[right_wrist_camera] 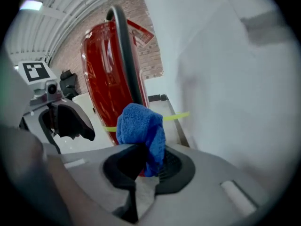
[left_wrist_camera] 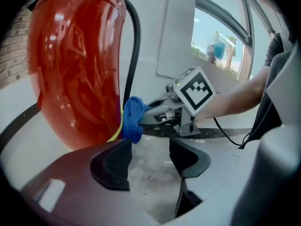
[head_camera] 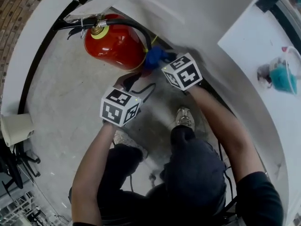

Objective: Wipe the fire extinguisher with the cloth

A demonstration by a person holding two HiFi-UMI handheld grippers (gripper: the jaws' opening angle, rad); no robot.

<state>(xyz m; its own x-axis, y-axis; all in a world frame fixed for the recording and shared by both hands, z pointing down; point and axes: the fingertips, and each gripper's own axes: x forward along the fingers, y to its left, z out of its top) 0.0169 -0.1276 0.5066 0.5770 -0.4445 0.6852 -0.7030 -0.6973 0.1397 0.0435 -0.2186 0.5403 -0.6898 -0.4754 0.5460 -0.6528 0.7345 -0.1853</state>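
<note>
Cloth (right_wrist_camera: 141, 131), blue and bunched, is covering the tips of the right gripper (right_wrist_camera: 146, 161) in its own view, where the two jaws are sitting narrow and pinching the fabric's lower fold. In the head view that bundle is hiding the bottom edge of the red fire extinguisher (head_camera: 115, 44), which is standing on the concrete floor (head_camera: 61, 102) in the upper left of the frame, close to the white wall (head_camera: 197, 13). Its levers are blurring into shadow and are hard to make out. The left gripper view is cutting off the cylinder's top. The cloth is pressing against the cylinder's lower side, beside the black hose (head_camera: 136, 27). The left gripper (left_wrist_camera: 150, 161) is hovering just short of the cylinder, jaws spread wide over bare floor, gripping nothing. Both forearms are reaching up from the frame's bottom, over bent knees.
</note>
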